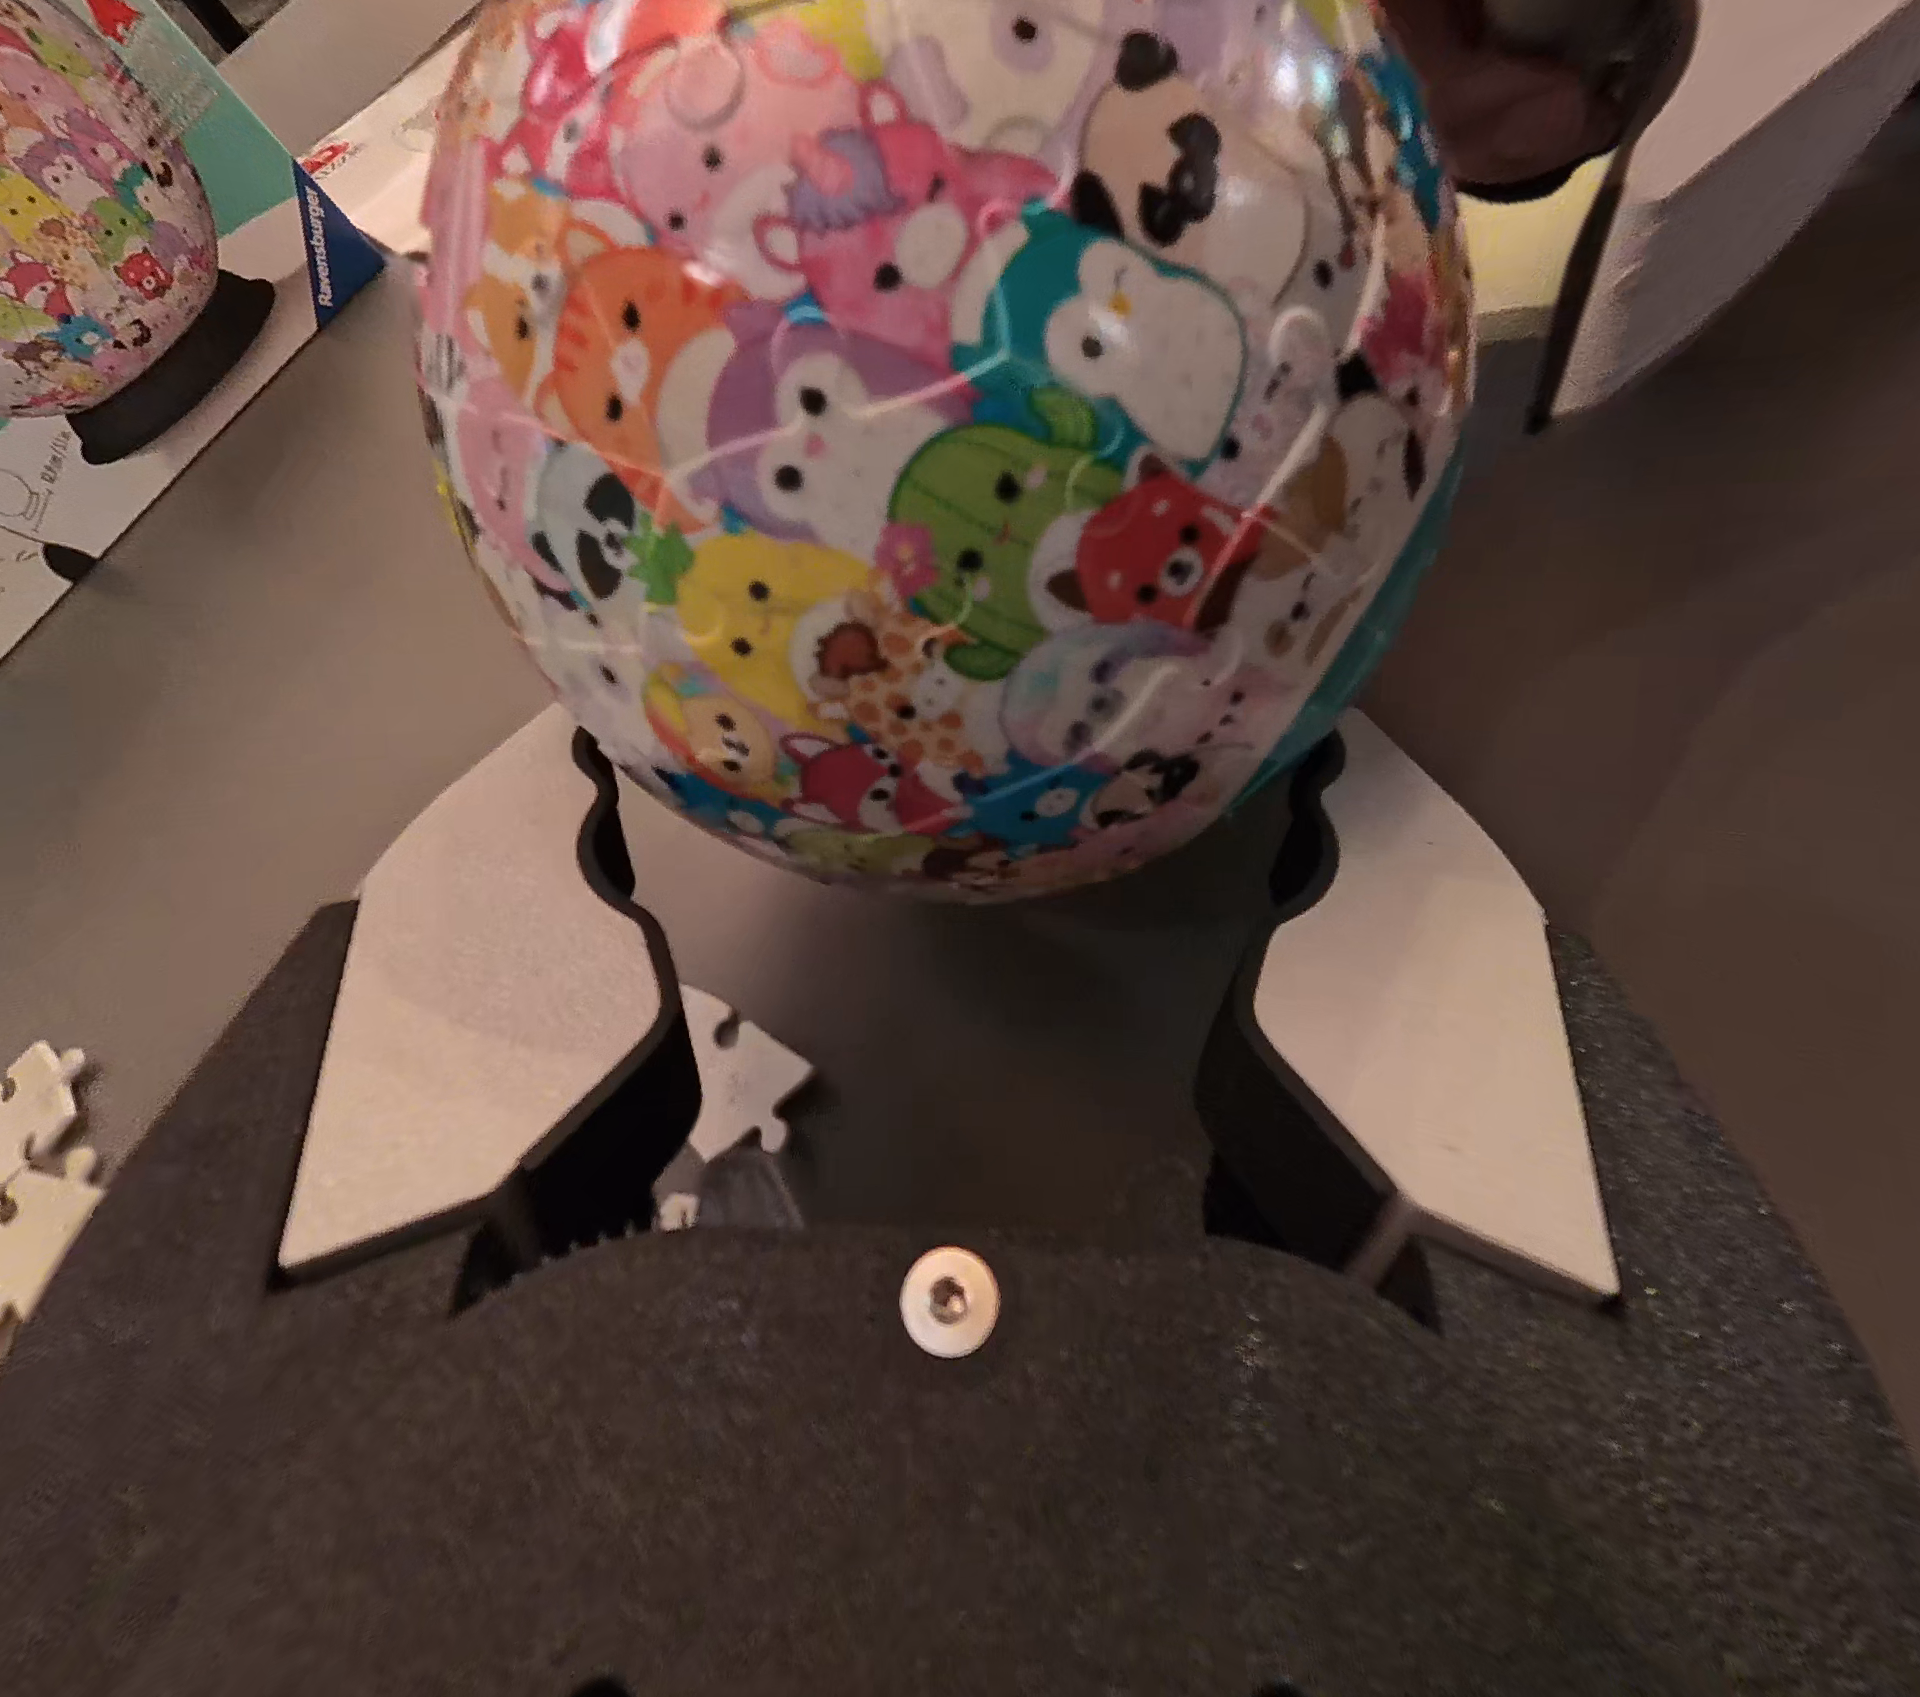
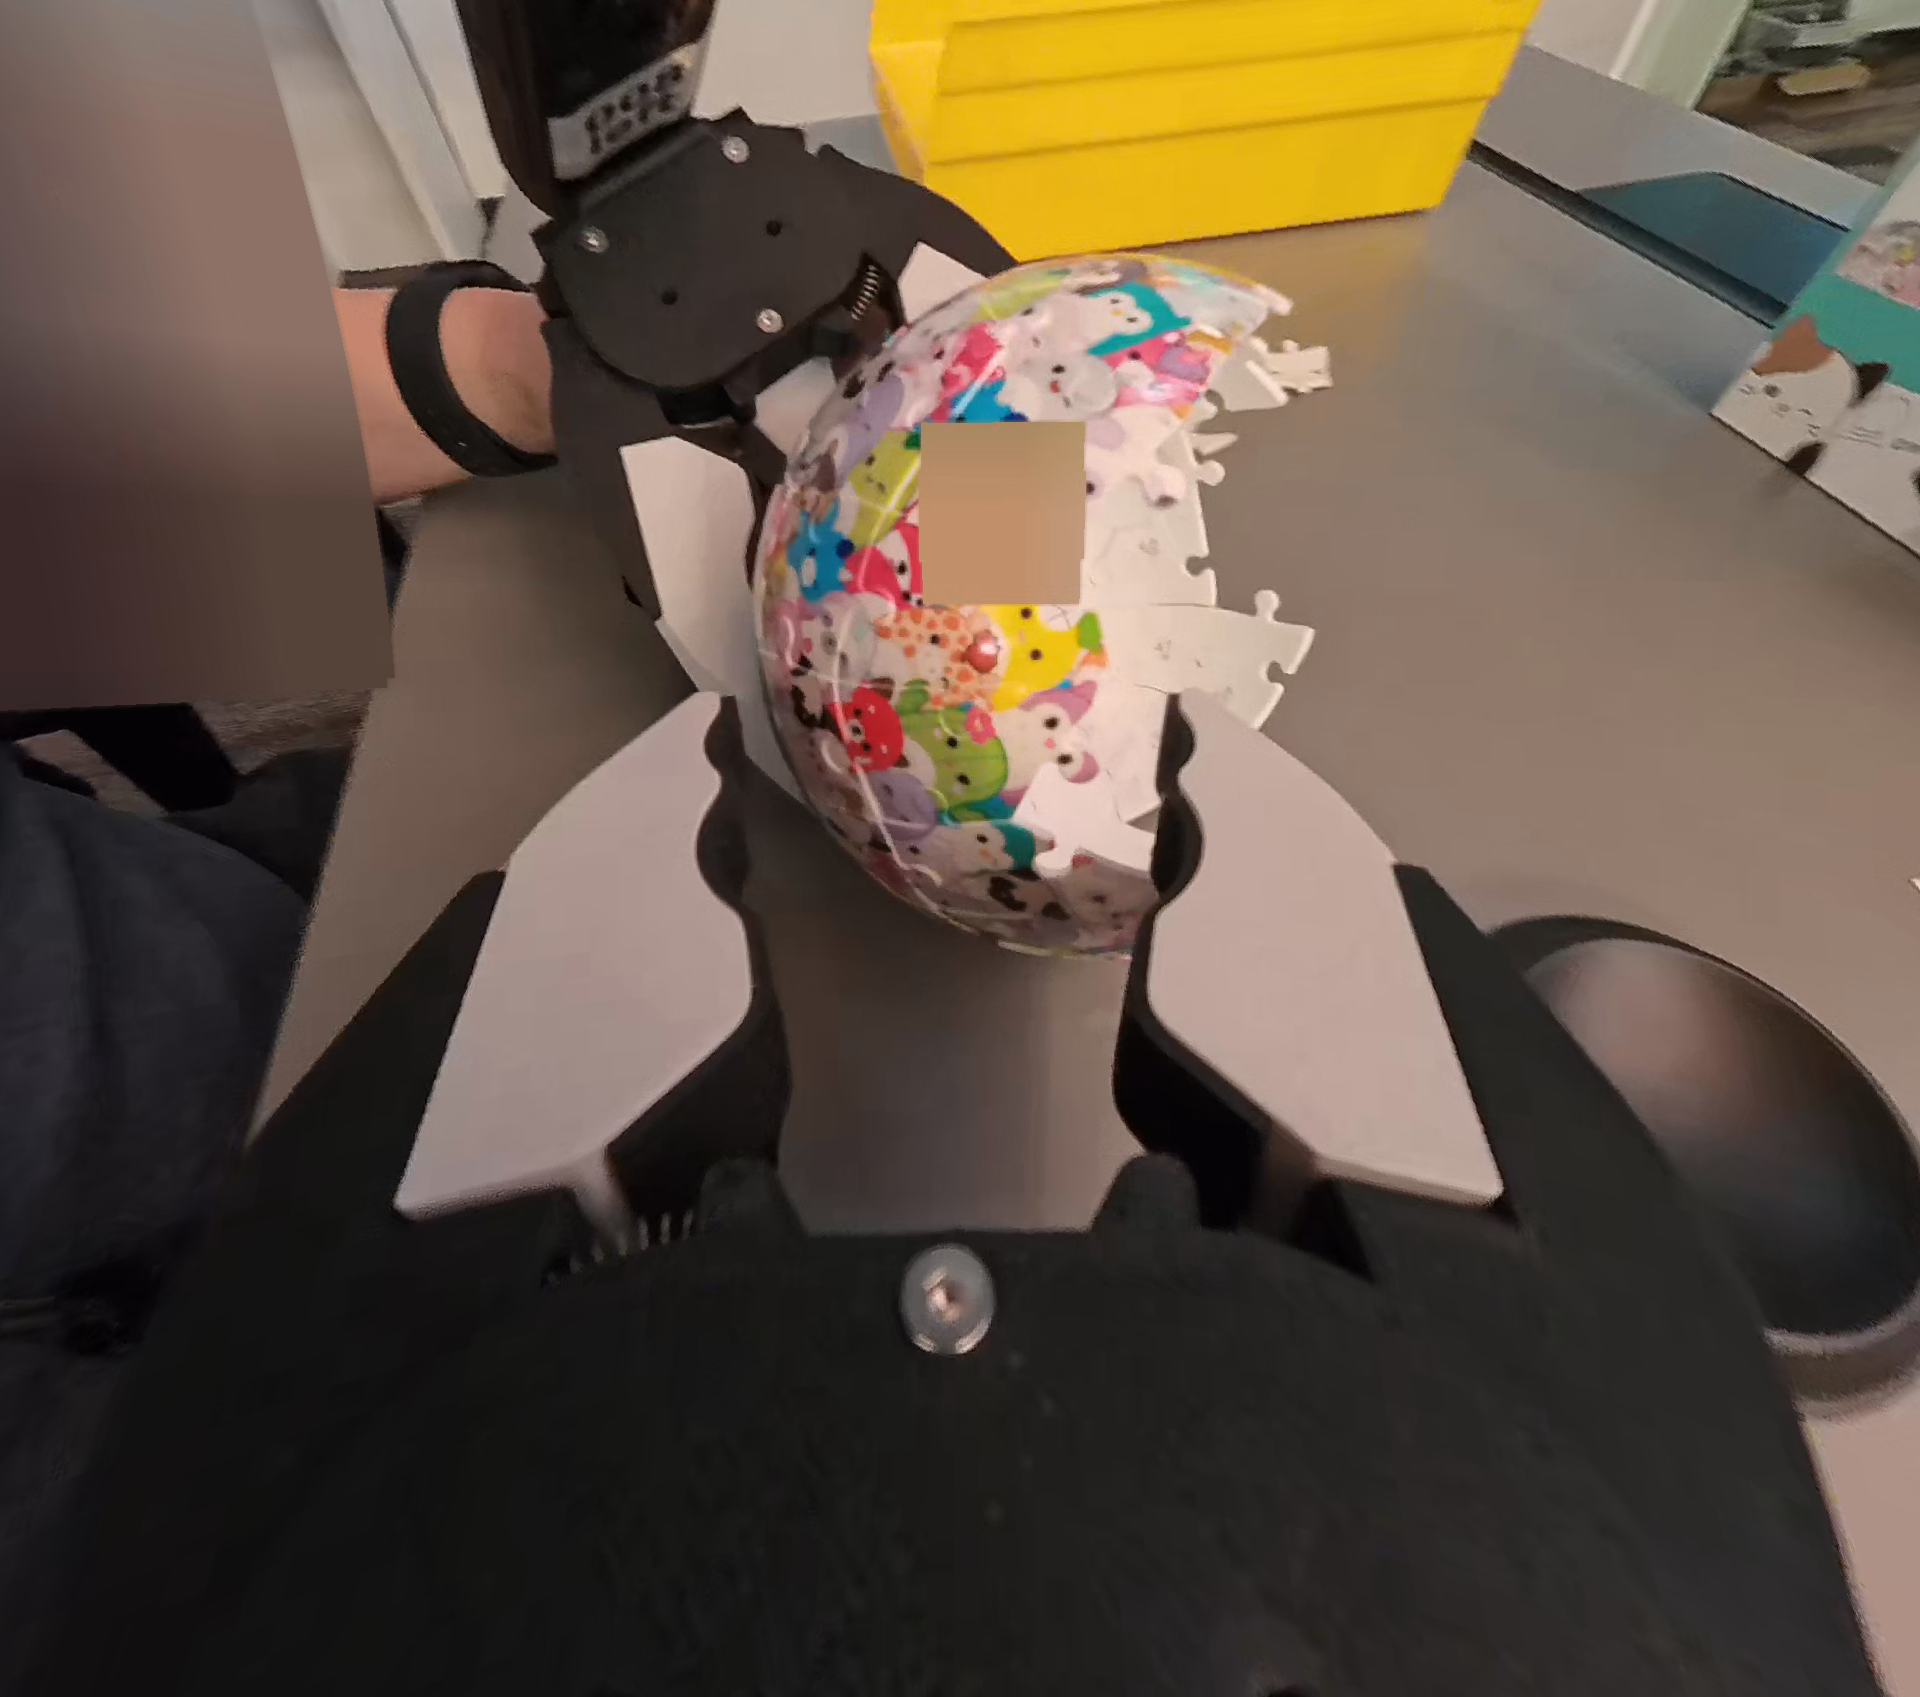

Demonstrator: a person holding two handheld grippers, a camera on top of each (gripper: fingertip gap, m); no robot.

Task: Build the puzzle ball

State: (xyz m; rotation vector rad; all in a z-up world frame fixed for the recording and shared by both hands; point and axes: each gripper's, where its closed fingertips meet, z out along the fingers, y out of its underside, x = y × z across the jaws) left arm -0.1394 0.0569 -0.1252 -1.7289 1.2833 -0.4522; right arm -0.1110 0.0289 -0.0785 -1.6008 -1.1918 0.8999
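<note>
The puzzle ball (image 1: 935, 317) is a colourful, partly built sphere printed with cartoon animals, resting on the dark table. In the right wrist view the ball (image 2: 935, 712) has its right side open, with white piece backs and a jagged rim showing. My left gripper (image 1: 966, 764) is open wide, its tips against the ball's lower sides. It also shows in the right wrist view (image 2: 821, 442), cradling the ball's far left side. My right gripper (image 2: 951, 774) is open and empty, its fingers flanking the ball's near bottom edge.
A loose white puzzle piece (image 1: 743, 1086) lies under my left gripper, with more pieces (image 1: 42, 1159) at the left edge. The puzzle box (image 1: 104, 245) stands at the left. A yellow bin (image 2: 1195, 68) is behind the ball and a dark round dish (image 2: 1714, 1148) at the right. Spacing between my two grippers at the tips: around 7 cm. To the loose white puzzle piece (image 1: 743, 1086): left tips about 7 cm, right tips about 15 cm.
</note>
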